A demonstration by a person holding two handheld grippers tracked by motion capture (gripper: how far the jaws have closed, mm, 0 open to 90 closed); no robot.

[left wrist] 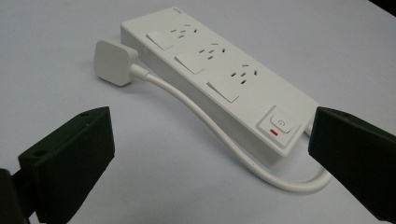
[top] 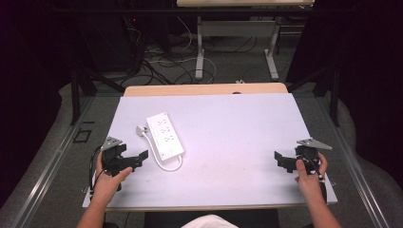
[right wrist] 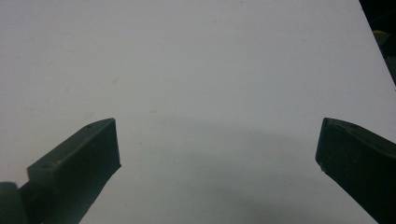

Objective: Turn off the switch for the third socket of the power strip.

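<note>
The power strip (left wrist: 219, 84) was plain white, as were its cord (left wrist: 205, 121) and plug (left wrist: 112, 60); a small red mark (left wrist: 273, 133) sat under its switch. Both tongs, left (top: 135, 159) and right (top: 284, 161), were matte black, each topped by a grey plate. The tabletop (top: 237, 128) was pale lavender-white with a light wood edge.

I am working in what looks like a lab: a white-topped table (top: 237, 123) stands on grey flooring (top: 57, 190), black frame struts (top: 75, 95) flank it, loose cables (top: 157, 64) sprawl behind, and a second bench on metal legs (top: 199, 52) stands beyond, dark screens at both sides.
</note>
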